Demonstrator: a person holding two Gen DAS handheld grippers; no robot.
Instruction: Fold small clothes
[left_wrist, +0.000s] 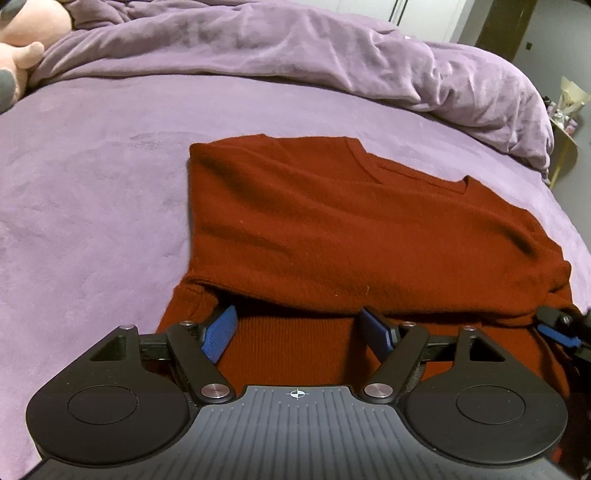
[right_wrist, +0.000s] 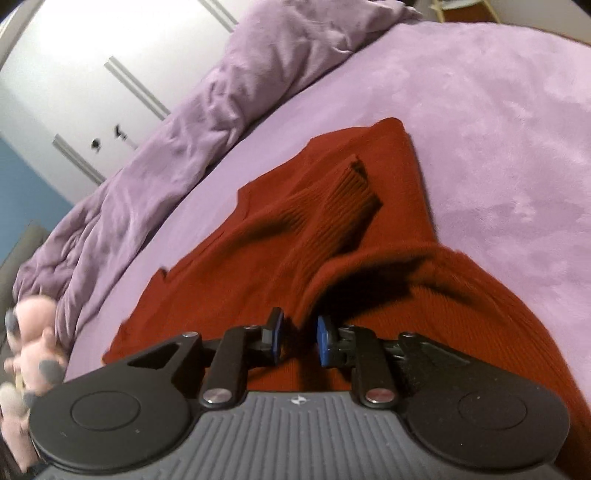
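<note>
A dark red knit sweater lies partly folded on the purple bed sheet. My left gripper stands open and wide at its near edge. Its blue pads reach just under the lip of the upper folded layer, with the ribbed hem lying between them. My right gripper has its jaws close together, and a fold of the sweater runs down between the blue pads. A ribbed cuff lies across the body beyond it. The right gripper's tip shows at the sweater's right end.
A crumpled purple duvet is heaped along the far side of the bed. A pink plush toy sits at the far left corner. A small side table stands off the bed's right edge, and white wardrobe doors are behind.
</note>
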